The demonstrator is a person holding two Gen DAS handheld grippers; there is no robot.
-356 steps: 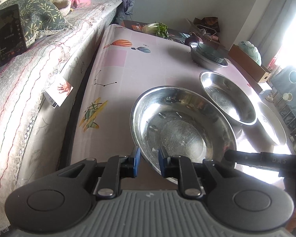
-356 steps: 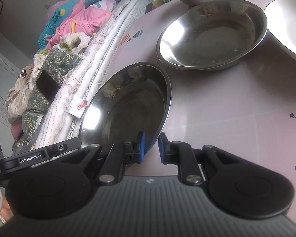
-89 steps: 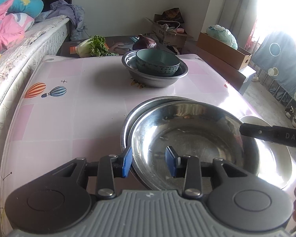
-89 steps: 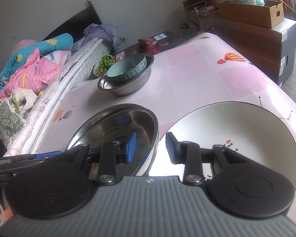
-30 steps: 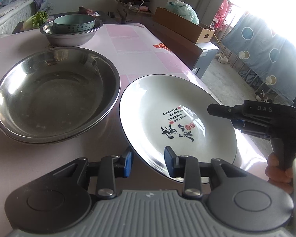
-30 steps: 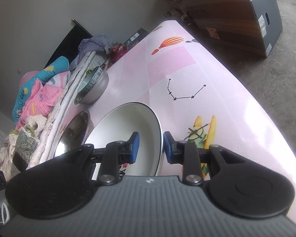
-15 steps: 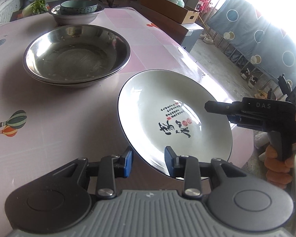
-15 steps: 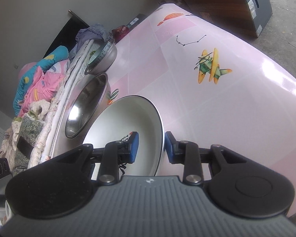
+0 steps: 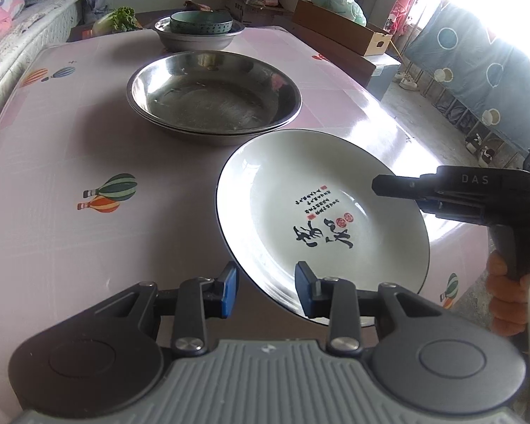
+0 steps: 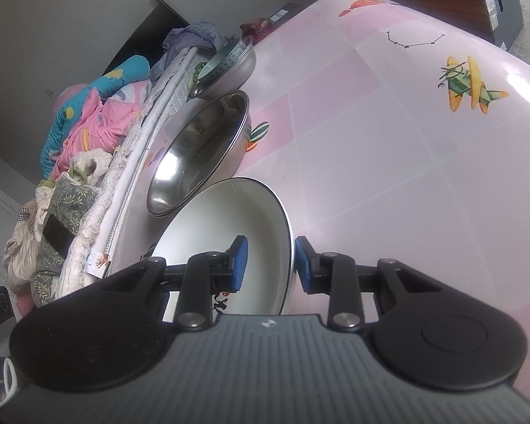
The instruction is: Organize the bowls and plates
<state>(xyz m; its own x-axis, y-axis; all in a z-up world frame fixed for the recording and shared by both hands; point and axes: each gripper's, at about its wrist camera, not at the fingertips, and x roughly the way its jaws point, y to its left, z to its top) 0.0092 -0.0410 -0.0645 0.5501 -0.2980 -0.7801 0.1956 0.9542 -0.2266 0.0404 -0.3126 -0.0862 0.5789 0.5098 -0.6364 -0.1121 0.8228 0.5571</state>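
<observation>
A white plate with black and red writing is held above the pink table, tilted. My left gripper stands astride its near rim with the jaws apart. My right gripper stands astride the opposite rim, also with a gap to the pads. Whether either pair of pads presses the rim I cannot tell. Two nested steel basins sit just beyond the plate, also visible in the right wrist view. Farther back a teal bowl sits inside a smaller steel bowl.
A bed with pink and teal bedding runs along the table's left side. A cabbage lies past the far edge. Cardboard boxes stand on a low cabinet to the right. The table's right edge drops to the floor.
The plate has come up off the table and toward the steel basins, carried between both grippers. Earlier, the near steel basin was set into the second one.
</observation>
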